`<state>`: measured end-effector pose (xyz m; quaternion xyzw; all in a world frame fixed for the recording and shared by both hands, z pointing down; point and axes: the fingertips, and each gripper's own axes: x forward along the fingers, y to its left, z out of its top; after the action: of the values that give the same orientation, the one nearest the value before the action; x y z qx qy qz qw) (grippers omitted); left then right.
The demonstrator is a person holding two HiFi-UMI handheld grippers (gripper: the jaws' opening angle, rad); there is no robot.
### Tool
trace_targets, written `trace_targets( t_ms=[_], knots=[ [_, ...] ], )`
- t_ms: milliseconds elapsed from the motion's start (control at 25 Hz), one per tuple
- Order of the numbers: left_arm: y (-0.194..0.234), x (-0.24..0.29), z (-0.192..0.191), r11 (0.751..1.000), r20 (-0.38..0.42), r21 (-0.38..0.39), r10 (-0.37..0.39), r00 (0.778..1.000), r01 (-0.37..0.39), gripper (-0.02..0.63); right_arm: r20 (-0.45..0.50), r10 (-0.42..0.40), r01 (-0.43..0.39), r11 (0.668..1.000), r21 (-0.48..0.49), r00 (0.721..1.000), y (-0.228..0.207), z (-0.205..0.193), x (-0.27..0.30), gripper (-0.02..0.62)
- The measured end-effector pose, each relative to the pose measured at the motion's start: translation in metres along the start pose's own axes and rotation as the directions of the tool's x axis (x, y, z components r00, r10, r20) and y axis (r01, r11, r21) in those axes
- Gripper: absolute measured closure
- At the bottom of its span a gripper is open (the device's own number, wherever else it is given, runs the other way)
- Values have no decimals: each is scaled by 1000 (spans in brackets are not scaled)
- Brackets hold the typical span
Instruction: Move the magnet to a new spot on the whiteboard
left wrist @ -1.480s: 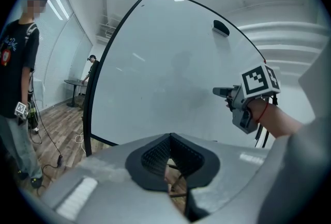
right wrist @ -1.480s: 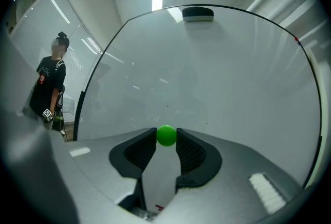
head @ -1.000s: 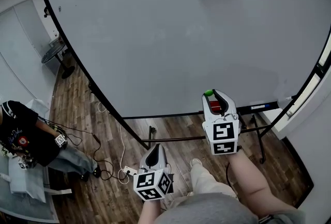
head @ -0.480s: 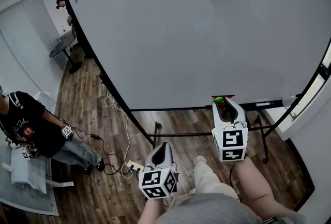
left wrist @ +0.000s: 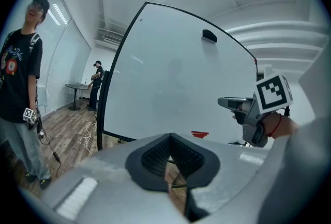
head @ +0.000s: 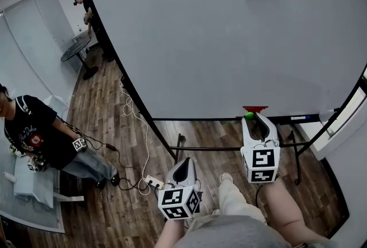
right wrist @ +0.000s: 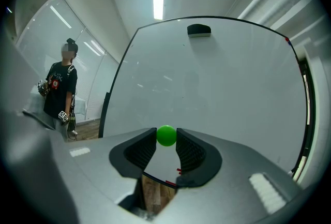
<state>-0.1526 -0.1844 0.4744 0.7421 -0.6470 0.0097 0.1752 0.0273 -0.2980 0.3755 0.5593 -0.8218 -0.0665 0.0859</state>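
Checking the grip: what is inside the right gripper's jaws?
A green magnet sits pinched at the tips of the right gripper, with the whiteboard behind. Its back face, and whether it touches the board, is hidden.

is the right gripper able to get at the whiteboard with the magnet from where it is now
Probably yes. The right gripper, shut on the green magnet, faces the whiteboard near its lower edge with nothing between them, and the left gripper hangs lower, off to the side.
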Motion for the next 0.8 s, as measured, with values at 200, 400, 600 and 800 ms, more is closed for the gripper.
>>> trace_targets(
  t_ms=[200,400,600,800],
  knots=[
    [3,-1,1,1000,4,1,10,1000,-10,601,6,5,-5,1000,5,1000,2,1,2,476],
    [7,-1,2,999,16,-8,31,999,-31,601,11,28,-28,1000,0,1000,7,3,8,476],
    [20,-7,5,997,26,-26,68,997,-67,601,23,62,-62,998,-16,998,21,12,20,476],
    [36,-12,9,992,38,-37,118,992,-117,601,40,117,-116,993,-32,992,39,23,36,476]
  ],
)
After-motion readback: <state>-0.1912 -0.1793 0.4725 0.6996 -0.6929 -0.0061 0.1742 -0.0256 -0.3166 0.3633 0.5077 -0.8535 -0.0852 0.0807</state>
